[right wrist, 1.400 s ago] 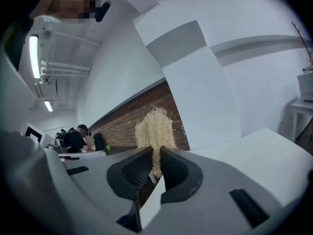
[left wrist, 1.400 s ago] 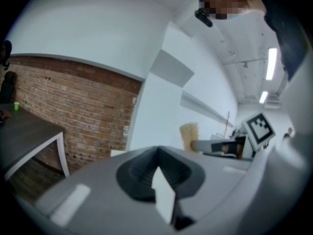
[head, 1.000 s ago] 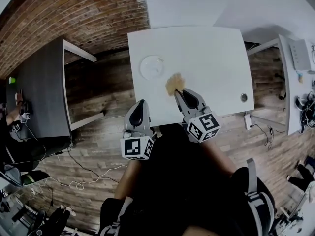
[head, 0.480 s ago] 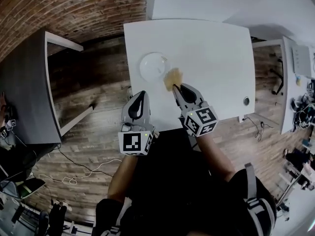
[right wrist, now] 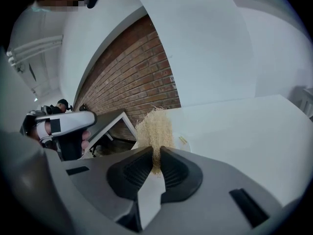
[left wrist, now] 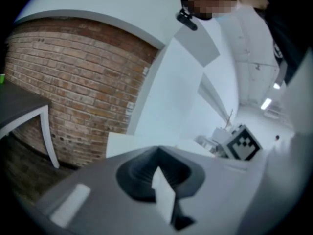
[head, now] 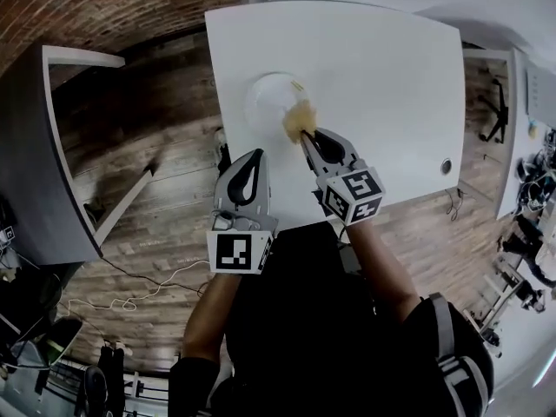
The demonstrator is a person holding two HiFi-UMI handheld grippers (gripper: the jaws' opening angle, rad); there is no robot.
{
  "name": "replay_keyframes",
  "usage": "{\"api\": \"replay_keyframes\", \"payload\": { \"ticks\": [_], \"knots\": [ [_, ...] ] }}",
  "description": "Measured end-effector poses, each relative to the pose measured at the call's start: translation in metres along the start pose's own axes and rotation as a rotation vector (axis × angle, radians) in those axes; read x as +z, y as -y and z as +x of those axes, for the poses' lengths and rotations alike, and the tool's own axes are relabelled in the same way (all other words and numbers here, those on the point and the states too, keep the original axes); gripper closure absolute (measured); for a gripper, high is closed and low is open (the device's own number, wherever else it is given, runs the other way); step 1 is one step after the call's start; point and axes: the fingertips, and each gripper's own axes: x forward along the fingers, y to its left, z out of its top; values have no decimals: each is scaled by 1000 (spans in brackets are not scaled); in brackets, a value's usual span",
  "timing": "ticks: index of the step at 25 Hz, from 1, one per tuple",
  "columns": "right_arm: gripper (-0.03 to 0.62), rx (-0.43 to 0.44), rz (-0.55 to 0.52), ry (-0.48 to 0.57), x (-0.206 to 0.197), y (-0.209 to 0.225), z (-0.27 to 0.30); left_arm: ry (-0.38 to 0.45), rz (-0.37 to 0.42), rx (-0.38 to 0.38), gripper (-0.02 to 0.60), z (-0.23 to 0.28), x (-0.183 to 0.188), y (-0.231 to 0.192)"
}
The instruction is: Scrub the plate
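A white plate [head: 268, 101] lies on the white table [head: 382, 76], near its left edge. My right gripper [head: 307, 138] is shut on a straw-coloured fibre scrubber [head: 300, 118], which sits over the plate's near right rim. In the right gripper view the scrubber [right wrist: 155, 129] stands up from the shut right gripper [right wrist: 156, 154], with the plate's rim [right wrist: 188, 140] just behind it. My left gripper [head: 254, 157] hovers at the table's near edge, short of the plate. In the left gripper view the left gripper [left wrist: 157, 153] is shut, with nothing between its jaws.
A dark grey table [head: 30, 155] stands to the left across a strip of wooden floor [head: 165, 120]. A brick wall [head: 95, 7] runs behind. The white table has a round cable hole [head: 446, 165] at its right. Cables and gear lie at the far right [head: 530, 224].
My right gripper has carried the scrubber forward from the bare table onto the plate's near right rim. The left gripper has come up to the table's edge.
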Motion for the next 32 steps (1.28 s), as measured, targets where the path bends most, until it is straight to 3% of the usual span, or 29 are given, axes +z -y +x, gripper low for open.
{"api": "replay_keyframes", "payload": {
  "ticks": [17,23,32],
  "knots": [
    [551,16,-26,-269,-47,-1,45,-60,-64,-16,578,38,-36,-14],
    [551,2,-91,-252,-49,4,47,-58,-69,-17,578,42,-38,-13],
    [551,-73,-107,-262,-37,28,40,-67,-70,5,578,40,-38,-24]
  ]
}}
